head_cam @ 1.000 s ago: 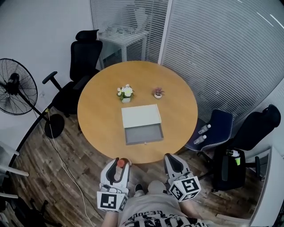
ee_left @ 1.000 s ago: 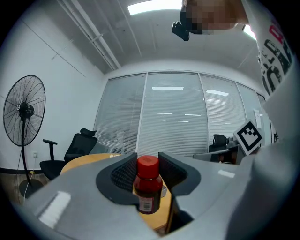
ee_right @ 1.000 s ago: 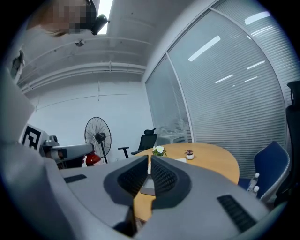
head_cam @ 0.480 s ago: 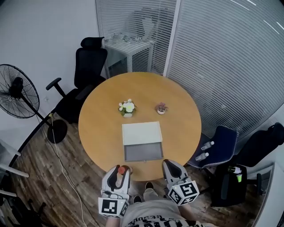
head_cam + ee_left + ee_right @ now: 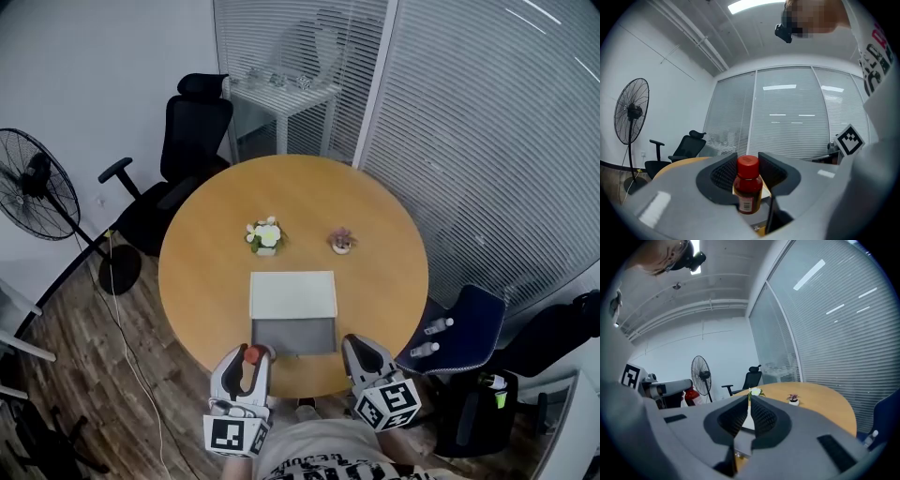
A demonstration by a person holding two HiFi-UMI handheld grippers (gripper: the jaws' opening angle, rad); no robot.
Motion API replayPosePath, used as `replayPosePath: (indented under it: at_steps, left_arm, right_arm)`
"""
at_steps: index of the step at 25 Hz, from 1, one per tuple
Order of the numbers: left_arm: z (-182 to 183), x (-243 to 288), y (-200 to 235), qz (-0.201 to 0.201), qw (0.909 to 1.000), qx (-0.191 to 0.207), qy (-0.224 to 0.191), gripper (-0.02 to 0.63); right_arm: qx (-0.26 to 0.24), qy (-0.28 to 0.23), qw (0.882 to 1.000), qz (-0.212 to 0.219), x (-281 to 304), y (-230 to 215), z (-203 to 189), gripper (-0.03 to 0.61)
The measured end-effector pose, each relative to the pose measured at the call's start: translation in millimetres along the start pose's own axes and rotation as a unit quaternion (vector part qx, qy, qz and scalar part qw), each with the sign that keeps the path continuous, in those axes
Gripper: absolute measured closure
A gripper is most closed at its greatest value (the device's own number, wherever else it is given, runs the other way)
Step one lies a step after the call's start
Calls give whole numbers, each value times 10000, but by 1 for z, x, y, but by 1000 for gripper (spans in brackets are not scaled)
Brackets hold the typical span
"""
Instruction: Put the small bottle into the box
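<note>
Left gripper [image 5: 251,355] gripping, right gripper [image 5: 357,344] closed, both pointing forward

My left gripper [image 5: 251,350] has carried the bottle [image 5: 252,355] forward from short of the surface's [image 5: 206,272] near edge to over it, just left of the box's [image 5: 292,295] open tray. My right gripper [image 5: 356,341] has crossed that edge too.
</note>
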State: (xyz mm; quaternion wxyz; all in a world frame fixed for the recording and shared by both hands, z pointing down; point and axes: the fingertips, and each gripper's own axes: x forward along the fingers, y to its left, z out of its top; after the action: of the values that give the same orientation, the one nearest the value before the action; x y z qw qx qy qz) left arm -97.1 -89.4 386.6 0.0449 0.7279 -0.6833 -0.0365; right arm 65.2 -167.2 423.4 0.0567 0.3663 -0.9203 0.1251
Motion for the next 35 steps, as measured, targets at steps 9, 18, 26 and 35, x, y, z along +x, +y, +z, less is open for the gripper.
replayPosePath:
  at_steps: [9,18,26,35]
  left_arm:
    - [-7,13,15,80,9998,46,180,468]
    - [0,35,31,-245,9993,91,279,468]
    - [1,43,38,-337,9989,144,303,468]
    - [-2,45,40,-340,9986,176,366,468]
  right_arm:
    - [108,90,9999,-24,16,-9,-4,552]
    - [183,42,9995,-260,35,-7,6,552]
    - [201,42,9991,-376,38,-9,7,552]
    - [272,29,9983,-520,26,-16,4,552]
